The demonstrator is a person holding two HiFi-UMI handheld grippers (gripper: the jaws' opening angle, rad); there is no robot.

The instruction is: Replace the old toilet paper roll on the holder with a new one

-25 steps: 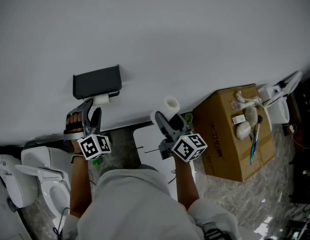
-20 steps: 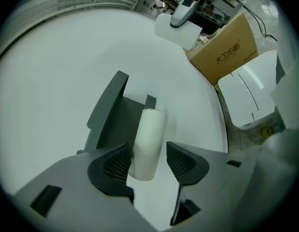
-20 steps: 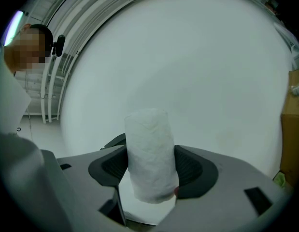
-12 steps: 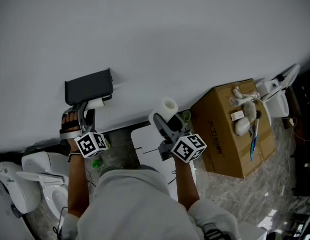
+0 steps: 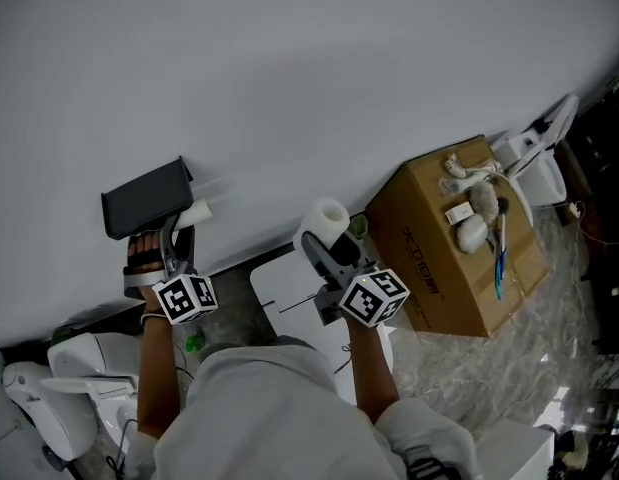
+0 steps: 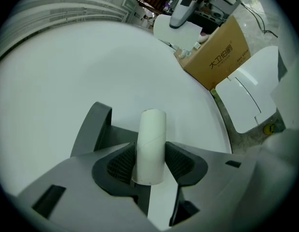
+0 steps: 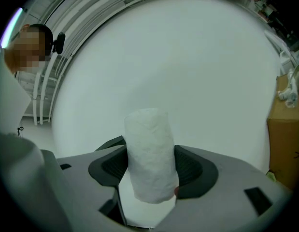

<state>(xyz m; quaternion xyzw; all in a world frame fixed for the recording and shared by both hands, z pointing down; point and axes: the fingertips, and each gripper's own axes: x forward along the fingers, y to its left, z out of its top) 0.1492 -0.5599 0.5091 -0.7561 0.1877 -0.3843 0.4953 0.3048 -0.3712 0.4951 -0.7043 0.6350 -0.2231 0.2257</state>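
The black holder (image 5: 144, 198) is fixed to the white wall. Just right of its lower corner, my left gripper (image 5: 179, 231) is shut on the old roll, a bare pale tube (image 5: 195, 212). The tube is clear of the holder. In the left gripper view the tube (image 6: 150, 144) stands upright between the pads, with only wall behind it. My right gripper (image 5: 329, 243) is shut on the new white toilet paper roll (image 5: 325, 218), held away from the wall to the right. In the right gripper view the full roll (image 7: 150, 158) fills the gap between the jaws.
A cardboard box (image 5: 439, 258) with small items on top stands on the floor at the right. A white flat panel (image 5: 289, 288) lies below the grippers. A toilet (image 5: 64, 388) is at the lower left. The floor is marbled stone.
The left gripper has slid the tube sideways, from under the holder to just past its right corner. The right gripper with the new roll drifted a little. The head view has shifted.
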